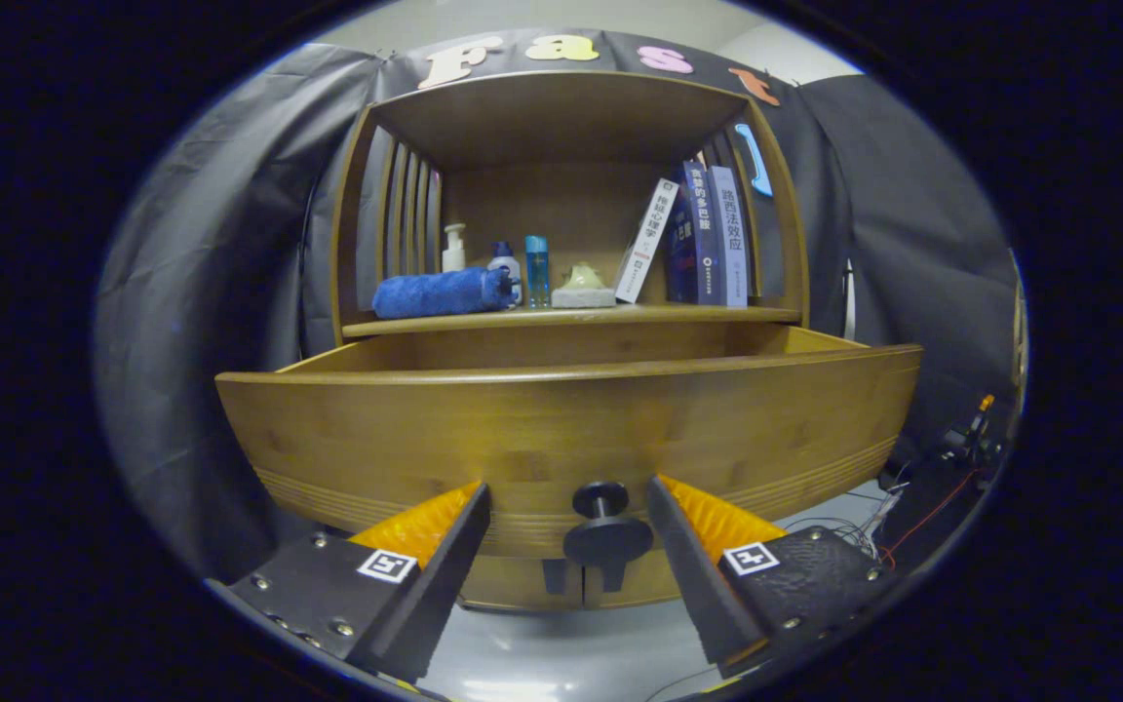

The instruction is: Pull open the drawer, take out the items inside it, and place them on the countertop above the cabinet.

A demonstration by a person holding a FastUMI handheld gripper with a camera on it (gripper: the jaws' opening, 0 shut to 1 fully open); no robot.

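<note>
A: Where's the wooden drawer (561,429)?
B: Pulled out, its one black round knob (605,531) between the jaws of the gripper (569,507), spread, untouched.
A: On the table (571,317)?
B: At twelve o'clock: one rolled blue towel (440,292), three bottles (536,270), three upright books (703,239).

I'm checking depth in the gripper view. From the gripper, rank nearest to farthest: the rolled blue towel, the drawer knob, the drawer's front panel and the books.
With the gripper open:
1. Drawer knob, between the fingers, untouched.
2. Drawer front panel, just behind the knob; drawer pulled out.
3. Rolled blue towel, at the countertop's front left.
4. Books, to the right on the countertop, set slightly deeper.
</note>
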